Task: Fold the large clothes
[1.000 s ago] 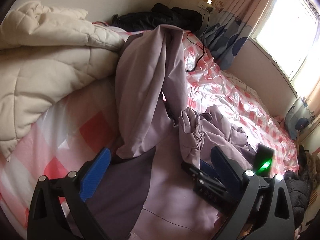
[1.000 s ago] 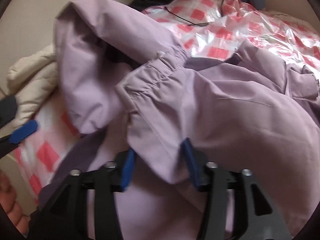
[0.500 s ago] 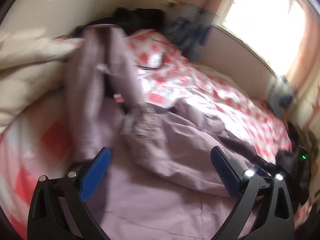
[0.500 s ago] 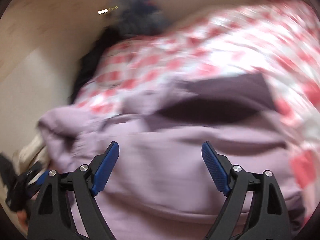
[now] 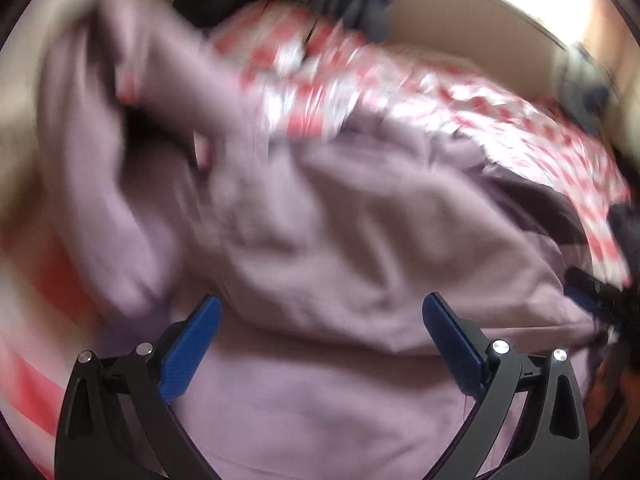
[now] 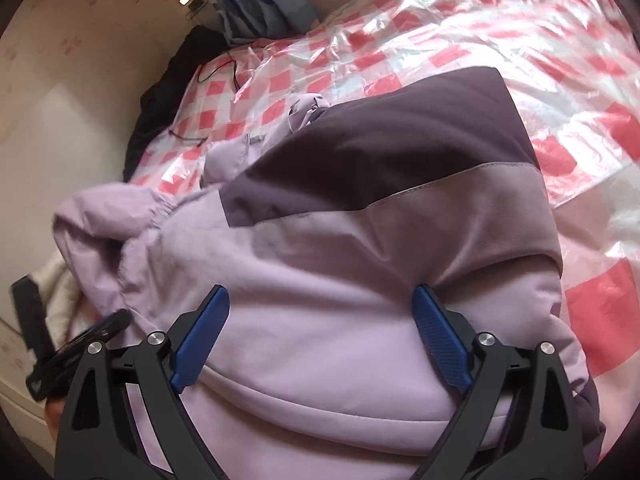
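The left gripper points down at the lilac jacket, which lies bunched on the red-and-white checked bed cover; its blue fingers are spread wide with nothing between them, and this view is blurry. The right gripper also hangs low over the jacket, open wide and holding nothing. The jacket's dark purple panel is at 12 o'clock from it.

Bed under red-white checked plastic sheet – cream wall behind, dark clothes at edge.
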### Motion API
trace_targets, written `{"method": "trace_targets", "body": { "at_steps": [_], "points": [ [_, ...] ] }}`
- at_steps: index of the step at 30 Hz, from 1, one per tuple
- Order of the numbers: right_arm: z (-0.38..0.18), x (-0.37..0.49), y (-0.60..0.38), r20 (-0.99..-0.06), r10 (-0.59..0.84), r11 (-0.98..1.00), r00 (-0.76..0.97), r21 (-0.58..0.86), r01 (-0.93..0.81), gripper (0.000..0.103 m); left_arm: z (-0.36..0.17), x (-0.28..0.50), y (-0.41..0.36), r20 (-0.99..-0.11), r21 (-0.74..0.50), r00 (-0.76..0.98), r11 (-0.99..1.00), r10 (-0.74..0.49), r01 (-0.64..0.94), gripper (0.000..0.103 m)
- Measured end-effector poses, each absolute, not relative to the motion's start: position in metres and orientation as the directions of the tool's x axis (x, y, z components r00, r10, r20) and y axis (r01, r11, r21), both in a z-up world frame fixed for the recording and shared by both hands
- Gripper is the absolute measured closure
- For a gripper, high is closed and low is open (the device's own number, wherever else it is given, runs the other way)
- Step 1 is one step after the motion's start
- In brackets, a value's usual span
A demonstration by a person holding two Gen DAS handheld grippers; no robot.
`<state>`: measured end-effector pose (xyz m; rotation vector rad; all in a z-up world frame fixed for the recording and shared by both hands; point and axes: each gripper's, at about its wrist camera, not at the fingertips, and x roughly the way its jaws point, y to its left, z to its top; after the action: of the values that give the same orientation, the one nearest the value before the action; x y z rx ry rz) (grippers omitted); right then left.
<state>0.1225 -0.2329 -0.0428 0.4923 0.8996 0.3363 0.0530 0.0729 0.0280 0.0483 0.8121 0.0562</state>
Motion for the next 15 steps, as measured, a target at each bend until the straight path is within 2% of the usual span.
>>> {"method": "trace_targets", "body": {
  "at_steps": [1, 2, 3, 4, 5, 6, 10, 15],
  "points": [
    [-0.041, 0.123, -0.236, -0.646, 0.493, 0.820, 0.582, 0.569, -0.063, 0.011, 0.041, 0.053, 0.068, -0.696, 0.157, 0.710, 0.988, 0.108, 0.004, 0.006],
    [-0.039, 0.124, -0.238, -0.632, 0.511, 0.800, 0.582, 0.597, -0.055, 0.010, 0.058, 0.054, 0.058, -0.637, 0.331, 0.750, 0.942, 0.177, 0.059, 0.006],
    [-0.038, 0.124, -0.240, -0.623, 0.523, 0.787, 0.582, 0.614, -0.050, 0.010, 0.068, 0.056, 0.051, -0.590, 0.446, 0.776, 0.891, 0.224, 0.082, 0.006],
    [-0.036, 0.124, -0.241, -0.613, 0.532, 0.777, 0.584, 0.628, -0.048, 0.010, 0.078, 0.064, 0.045, -0.519, 0.620, 0.803, 0.776, 0.293, 0.118, 0.006],
    [-0.034, 0.125, -0.241, -0.610, 0.536, 0.772, 0.583, 0.634, -0.047, 0.009, 0.084, 0.076, 0.042, -0.490, 0.736, 0.803, 0.655, 0.341, 0.171, 0.006],
    [-0.034, 0.126, -0.243, -0.606, 0.542, 0.765, 0.582, 0.643, -0.044, 0.009, 0.085, 0.086, 0.044, -0.497, 0.789, 0.787, 0.568, 0.367, 0.234, 0.006],
    [-0.035, 0.127, -0.249, -0.590, 0.560, 0.739, 0.582, 0.673, -0.029, 0.009, 0.073, 0.121, 0.062, -0.478, 0.878, 0.732, 0.257, 0.485, 0.403, 0.006],
    [-0.035, 0.127, -0.249, -0.585, 0.565, 0.733, 0.582, 0.680, -0.028, 0.009, 0.046, 0.149, 0.072, -0.575, 0.790, 0.634, 0.150, 0.518, 0.594, 0.006]
  ]
}}
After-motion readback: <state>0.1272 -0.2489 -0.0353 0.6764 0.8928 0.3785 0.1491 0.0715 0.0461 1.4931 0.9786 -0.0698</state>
